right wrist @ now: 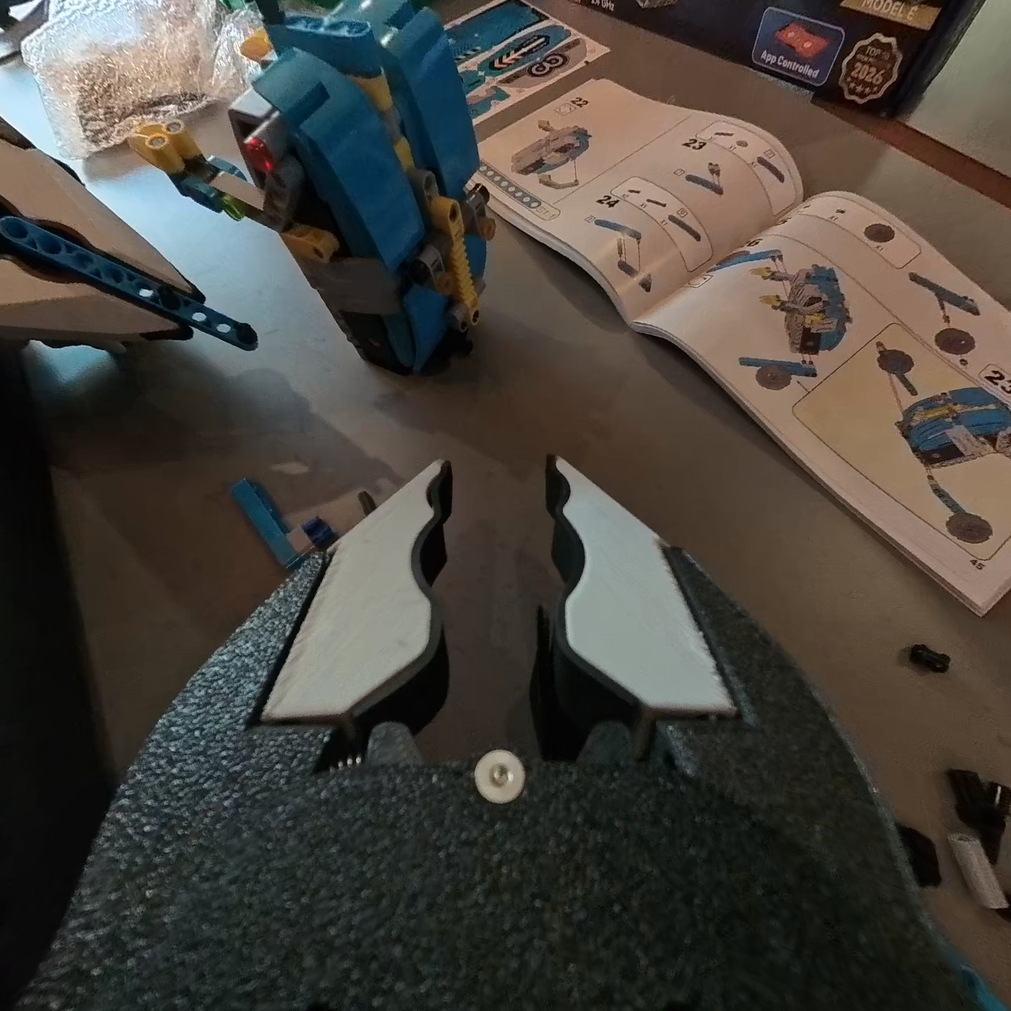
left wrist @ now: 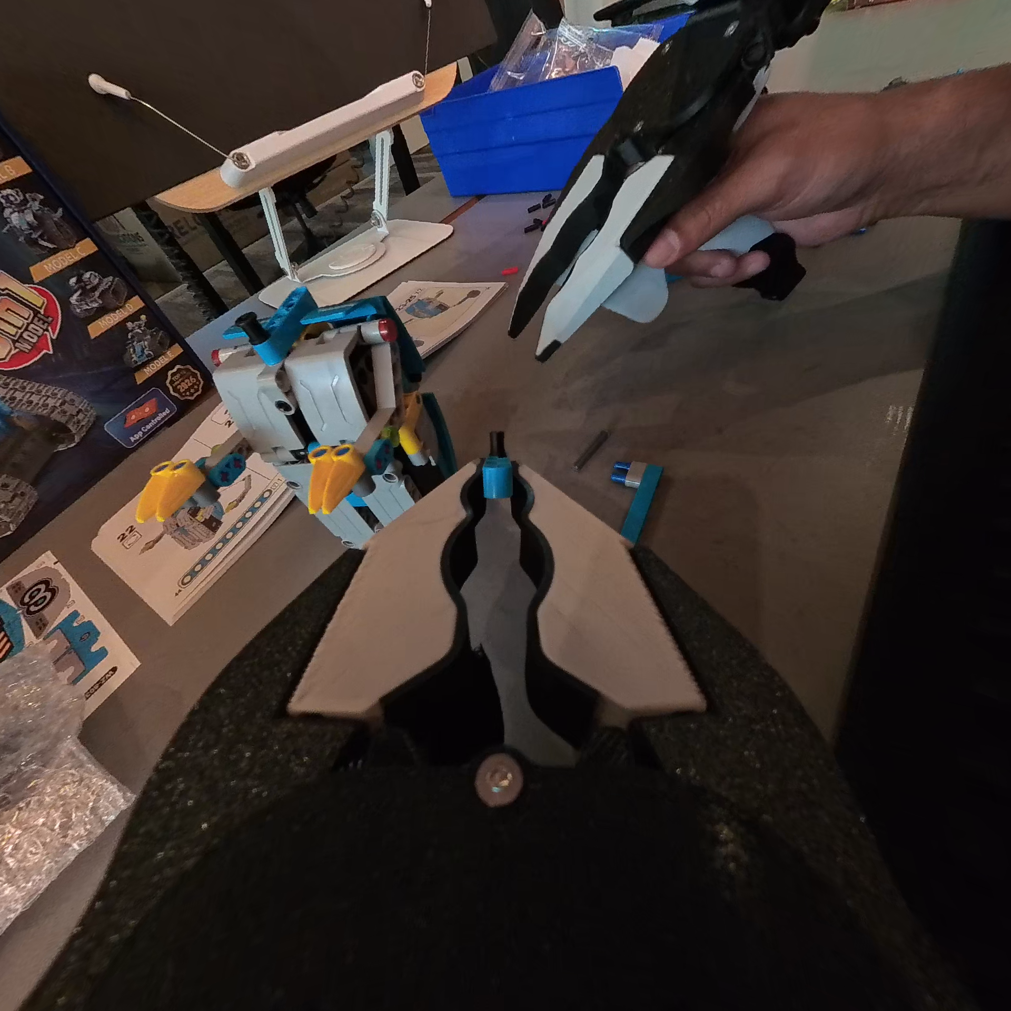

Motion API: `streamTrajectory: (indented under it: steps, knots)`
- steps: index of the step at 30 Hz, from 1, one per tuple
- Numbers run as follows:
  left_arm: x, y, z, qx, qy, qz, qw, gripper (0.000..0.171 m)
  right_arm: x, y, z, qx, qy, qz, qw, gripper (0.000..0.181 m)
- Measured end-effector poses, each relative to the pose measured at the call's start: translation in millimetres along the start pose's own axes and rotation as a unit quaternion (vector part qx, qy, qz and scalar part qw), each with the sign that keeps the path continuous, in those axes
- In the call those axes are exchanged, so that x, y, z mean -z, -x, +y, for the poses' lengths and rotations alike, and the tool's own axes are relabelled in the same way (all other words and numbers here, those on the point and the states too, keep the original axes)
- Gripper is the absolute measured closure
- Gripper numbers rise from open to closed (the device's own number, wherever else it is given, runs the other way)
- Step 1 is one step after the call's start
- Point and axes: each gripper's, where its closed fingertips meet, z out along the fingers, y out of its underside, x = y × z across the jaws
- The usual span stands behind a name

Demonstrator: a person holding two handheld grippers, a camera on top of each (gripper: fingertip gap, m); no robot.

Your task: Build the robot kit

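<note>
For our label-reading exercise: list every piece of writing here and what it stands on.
Wording not copied; bearers only.
Dark box: words, badges.
Open booklet: step and page numbers.
Sticker sheet: small print.
Blue beam in left gripper: none.

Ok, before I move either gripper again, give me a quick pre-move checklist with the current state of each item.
1. Left gripper shut on the blue beam: ok, the beam sits between its fingers.
2. Right gripper open and empty: ok, only bare grey table shows between its fingers.
3. Brick model standing upright on the table: ok.
4. Space between right gripper and model free: ok.
5. Loose blue-and-grey piece out of the way: ok, it lies flat beside the left gripper.
6. Firmness of the grip on the beam: cannot tell.
</note>
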Motion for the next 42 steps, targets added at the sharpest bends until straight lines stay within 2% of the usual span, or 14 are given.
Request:
streamTrajectory:
  steps: [24, 28, 31, 35, 38, 42]
  knots:
    - [0.7, 2.0, 1.2, 0.000, 0.002, -0.005, 1.000, 0.164, 1.0, 0.5, 0.8, 0.005, 0.003, 0.002, 1.000, 0.147]
    - [2.4, 6.0, 8.6, -0.034, 0.021, -0.018, 0.999, 0.164, 0.3, 2.8, 1.7, 0.010, 0.005, -0.005, 1.000, 0.147]
    - [3.9, 7.4, 25.1, -0.091, 0.064, -0.026, 0.993, 0.165, -1.3, 19.5, 3.7, 0.027, 0.008, -0.052, 0.998, 0.148]
    - [1.7, -2.5, 49.1, -0.162, 0.120, -0.010, 0.979, 0.165, -4.3, 63.8, 18.5, 0.095, 0.043, -0.148, 0.983, 0.148]
    - [-1.2, -8.5, 55.3, -0.203, 0.134, -0.007, 0.970, 0.165, -8.3, 77.3, 27.5, 0.168, 0.054, -0.143, 0.974, 0.148]
    - [-1.9, -9.2, 56.6, -0.213, 0.138, -0.013, 0.967, 0.164, -9.7, 91.6, 37.9, 0.168, 0.073, -0.188, 0.965, 0.148]
